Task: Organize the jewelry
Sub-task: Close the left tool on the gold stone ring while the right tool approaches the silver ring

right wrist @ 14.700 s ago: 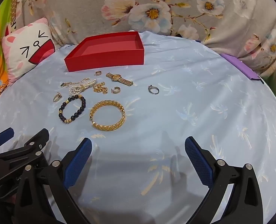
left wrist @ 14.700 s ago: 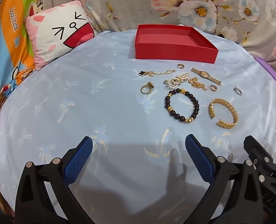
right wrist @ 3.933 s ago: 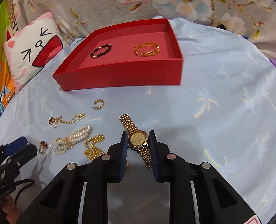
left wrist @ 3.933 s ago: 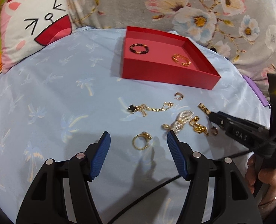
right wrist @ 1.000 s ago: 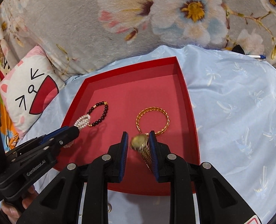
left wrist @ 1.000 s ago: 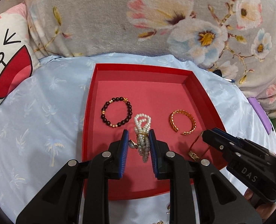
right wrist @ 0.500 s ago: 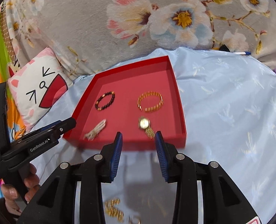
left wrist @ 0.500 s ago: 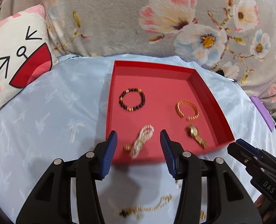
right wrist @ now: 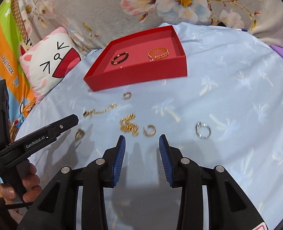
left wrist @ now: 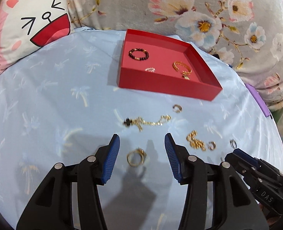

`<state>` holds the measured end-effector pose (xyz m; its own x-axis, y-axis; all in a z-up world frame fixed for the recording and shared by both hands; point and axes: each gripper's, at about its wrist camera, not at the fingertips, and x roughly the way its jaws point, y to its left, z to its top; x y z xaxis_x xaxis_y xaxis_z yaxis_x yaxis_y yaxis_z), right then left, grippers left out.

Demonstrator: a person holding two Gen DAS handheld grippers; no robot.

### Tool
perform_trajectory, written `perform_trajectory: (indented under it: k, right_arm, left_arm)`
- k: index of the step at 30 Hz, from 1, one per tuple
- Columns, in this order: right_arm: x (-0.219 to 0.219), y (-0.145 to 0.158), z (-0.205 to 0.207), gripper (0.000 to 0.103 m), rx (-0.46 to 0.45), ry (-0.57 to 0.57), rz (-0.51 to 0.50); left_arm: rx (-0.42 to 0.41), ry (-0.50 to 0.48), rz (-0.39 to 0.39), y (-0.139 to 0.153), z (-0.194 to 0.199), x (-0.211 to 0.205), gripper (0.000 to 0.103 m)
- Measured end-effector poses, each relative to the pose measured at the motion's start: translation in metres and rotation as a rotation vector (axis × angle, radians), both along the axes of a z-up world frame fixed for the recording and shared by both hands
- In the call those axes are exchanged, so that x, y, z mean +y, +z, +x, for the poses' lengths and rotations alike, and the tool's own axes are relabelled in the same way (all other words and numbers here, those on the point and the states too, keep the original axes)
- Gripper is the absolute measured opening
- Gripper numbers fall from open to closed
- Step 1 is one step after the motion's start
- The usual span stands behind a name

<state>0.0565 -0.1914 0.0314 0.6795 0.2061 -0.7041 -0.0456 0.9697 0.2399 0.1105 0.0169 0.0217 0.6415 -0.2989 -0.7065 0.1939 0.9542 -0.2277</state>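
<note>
Left gripper (left wrist: 142, 154) spread, empty, gold ring (left wrist: 136, 157) seen between jaws on sheet (left wrist: 45, 103). Right gripper (right wrist: 142, 151) spread, empty. Bracelets, pearls held in tray (left wrist: 168, 86); chains, rings left on sheet.

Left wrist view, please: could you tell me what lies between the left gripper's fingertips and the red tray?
In the left wrist view, a gold chain with a dark charm lies on the blue cloth between the left gripper and the red tray.

Both wrist views toward red tray (left wrist: 168, 86)
</note>
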Motion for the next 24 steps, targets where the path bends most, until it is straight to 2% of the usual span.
perform_trajectory:
  k: [3, 9, 21, 24]
  right_arm:
    - [0.005, -0.005, -0.014, 0.036, 0.000, -0.005, -0.028]
    - [0.007, -0.018, -0.030, 0.036, 0.029, -0.003, -0.037]
    - [0.003, -0.021, -0.028, 0.037, 0.041, -0.011, -0.007]
    - [0.003, -0.021, -0.026, 0.037, 0.045, -0.012, -0.003]
  left_arm:
    - [-0.003, -0.007, 0.035, -0.005, -0.012, -0.004, 0.047]
    - [0.012, 0.001, 0.051, -0.015, -0.027, 0.000, 0.047]
    - [0.014, 0.030, 0.103, -0.023, -0.006, -0.005, 0.046]
    - [0.011, 0.021, 0.112, -0.023, -0.003, -0.007, 0.041]
